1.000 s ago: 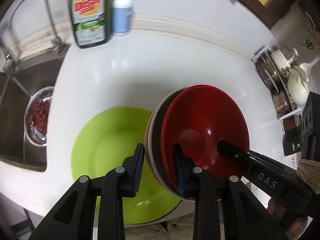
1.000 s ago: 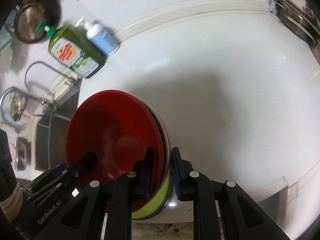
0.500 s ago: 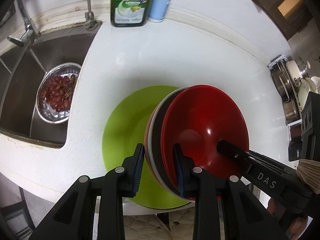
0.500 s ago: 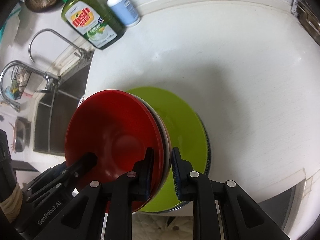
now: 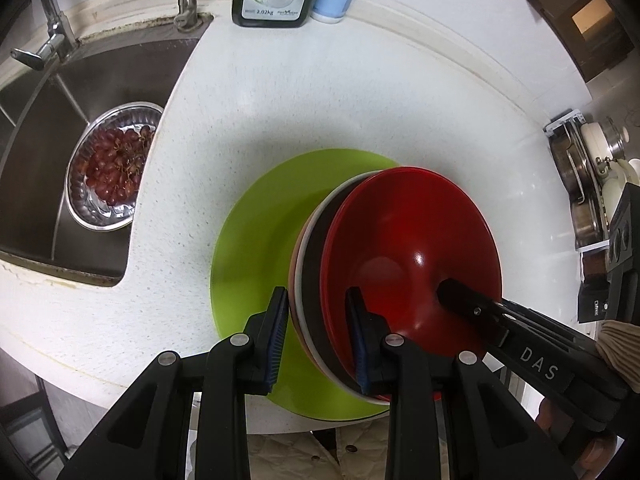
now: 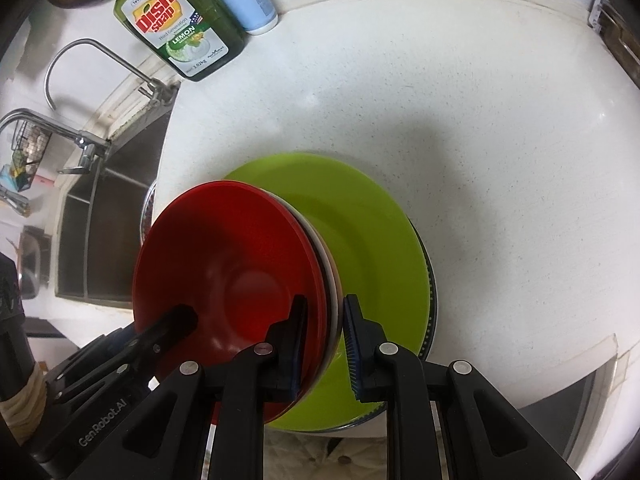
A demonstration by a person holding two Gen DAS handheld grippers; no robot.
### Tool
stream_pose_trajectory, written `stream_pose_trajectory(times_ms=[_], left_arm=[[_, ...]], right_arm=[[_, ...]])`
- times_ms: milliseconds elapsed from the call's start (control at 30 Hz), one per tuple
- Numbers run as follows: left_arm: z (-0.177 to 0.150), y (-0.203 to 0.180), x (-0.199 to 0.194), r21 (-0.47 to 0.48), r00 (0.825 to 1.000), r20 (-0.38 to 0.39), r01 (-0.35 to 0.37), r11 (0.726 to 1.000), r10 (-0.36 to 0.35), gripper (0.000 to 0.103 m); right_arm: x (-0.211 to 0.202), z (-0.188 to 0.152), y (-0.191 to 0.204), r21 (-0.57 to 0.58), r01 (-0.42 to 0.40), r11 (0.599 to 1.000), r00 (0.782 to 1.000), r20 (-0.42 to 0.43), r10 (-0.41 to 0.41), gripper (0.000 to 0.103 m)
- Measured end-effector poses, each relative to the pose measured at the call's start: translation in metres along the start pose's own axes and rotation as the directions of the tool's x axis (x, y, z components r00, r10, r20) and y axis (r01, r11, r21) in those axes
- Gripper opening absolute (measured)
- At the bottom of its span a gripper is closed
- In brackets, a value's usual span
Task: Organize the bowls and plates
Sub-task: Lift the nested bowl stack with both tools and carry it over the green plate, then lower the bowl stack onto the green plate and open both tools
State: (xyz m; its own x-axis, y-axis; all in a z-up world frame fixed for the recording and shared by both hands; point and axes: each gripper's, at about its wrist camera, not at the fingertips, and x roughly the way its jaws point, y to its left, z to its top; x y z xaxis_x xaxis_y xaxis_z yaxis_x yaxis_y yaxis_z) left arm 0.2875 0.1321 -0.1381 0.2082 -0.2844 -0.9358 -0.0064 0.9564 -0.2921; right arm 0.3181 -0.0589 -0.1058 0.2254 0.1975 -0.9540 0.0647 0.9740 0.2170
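Two grippers carry one nested stack over a white counter (image 5: 360, 92), the largest surface here, with a sink (image 5: 80, 160) at its left. On the counter lies a green plate (image 5: 256, 236), partly overhanging the near edge; the right wrist view shows a darker rim beneath it. Above the plate sits the stack of bowls (image 5: 312, 264), red bowl (image 5: 412, 248) uppermost, pale and dark rims below. The left gripper (image 5: 318, 340) and right gripper (image 6: 324, 344) each straddle the stack's rim, one finger inside the red bowl, one outside; the inner pads sit at the rims, but a sliver shows at the outer pads, so a firm clamp cannot be confirmed. Whether the stack rests on the plate cannot be told. Judged step: seating the stack. Keep both sides level, centre it over the plate, lower evenly, and release only once it rests flat.
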Motion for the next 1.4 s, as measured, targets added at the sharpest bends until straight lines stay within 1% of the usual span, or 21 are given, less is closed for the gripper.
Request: stream_pose_trajectory(times_ms=[100, 267, 467, 633, 767, 833, 900, 1000, 1067, 1167, 1233, 1267, 1333, 1400], left_arm=[[0.000, 0.002, 0.004, -0.002, 1.000, -0.009, 0.001, 1.000, -0.001, 0.028], [-0.001, 0.006, 0.007, -0.002, 1.000, -0.014, 0.003, 1.000, -0.003, 0.028], [-0.003, 0.010, 0.007, 0.004, 1.000, -0.008, 0.021, 1.000, -0.021, 0.028], [-0.003, 0.011, 0.007, 0.012, 1.000, -0.004, 0.021, 1.000, -0.021, 0.028], [-0.004, 0.010, 0.004, 0.022, 1.000, 0.020, 0.015, 1.000, -0.015, 0.029], [-0.003, 0.009, 0.000, 0.032, 0.999, 0.047, -0.005, 0.999, 0.004, 0.033], [-0.003, 0.008, -0.005, 0.046, 0.997, 0.077, -0.022, 0.999, 0.018, 0.043], [-0.005, 0.004, -0.011, 0.061, 0.993, 0.116, -0.041, 0.997, 0.033, 0.050], [-0.009, 0.002, -0.019, 0.067, 0.988, 0.150, -0.053, 0.996, 0.042, 0.058], [-0.018, -0.004, -0.035, 0.081, 0.973, 0.219, -0.092, 0.992, 0.072, 0.062], [-0.022, -0.006, -0.044, 0.087, 0.963, 0.257, -0.107, 0.990, 0.082, 0.067], [-0.027, -0.008, -0.050, 0.088, 0.954, 0.284, -0.124, 0.988, 0.095, 0.069], [-0.036, -0.013, -0.058, 0.083, 0.940, 0.321, -0.148, 0.985, 0.114, 0.071], [-0.045, -0.018, -0.067, 0.080, 0.925, 0.357, -0.166, 0.983, 0.127, 0.077]], right_arm=[[0.003, 0.000, 0.001, -0.008, 0.009, 1.000, 1.000, -0.006, -0.009, 0.020], [0.002, -0.001, 0.005, -0.029, 0.016, 0.999, 1.000, 0.008, -0.016, 0.020], [0.001, -0.004, 0.008, -0.042, 0.028, 0.999, 0.999, 0.027, -0.027, 0.021], [0.000, -0.006, 0.008, -0.043, 0.027, 0.999, 0.999, 0.038, -0.025, 0.021], [-0.001, -0.007, 0.008, -0.057, 0.023, 0.998, 0.998, 0.054, -0.020, 0.021], [-0.003, -0.009, 0.007, -0.056, 0.018, 0.998, 0.997, 0.074, -0.014, 0.022], [-0.007, -0.010, 0.006, -0.058, 0.013, 0.998, 0.995, 0.102, -0.007, 0.023], [-0.018, -0.014, 0.007, -0.076, -0.002, 0.997, 0.989, 0.148, 0.013, 0.038], [-0.029, -0.020, 0.007, -0.089, 0.004, 0.996, 0.980, 0.200, 0.014, 0.039], [-0.044, -0.027, 0.007, -0.103, 0.009, 0.995, 0.967, 0.255, 0.017, 0.046], [-0.056, -0.034, 0.007, -0.117, 0.016, 0.993, 0.953, 0.301, 0.021, 0.051], [-0.061, -0.037, 0.007, -0.123, 0.022, 0.992, 0.947, 0.321, 0.018, 0.053], [-0.070, -0.046, 0.006, -0.138, 0.033, 0.990, 0.934, 0.357, 0.019, 0.057], [-0.079, -0.056, 0.004, -0.159, 0.037, 0.987, 0.925, 0.380, 0.026, 0.059]])
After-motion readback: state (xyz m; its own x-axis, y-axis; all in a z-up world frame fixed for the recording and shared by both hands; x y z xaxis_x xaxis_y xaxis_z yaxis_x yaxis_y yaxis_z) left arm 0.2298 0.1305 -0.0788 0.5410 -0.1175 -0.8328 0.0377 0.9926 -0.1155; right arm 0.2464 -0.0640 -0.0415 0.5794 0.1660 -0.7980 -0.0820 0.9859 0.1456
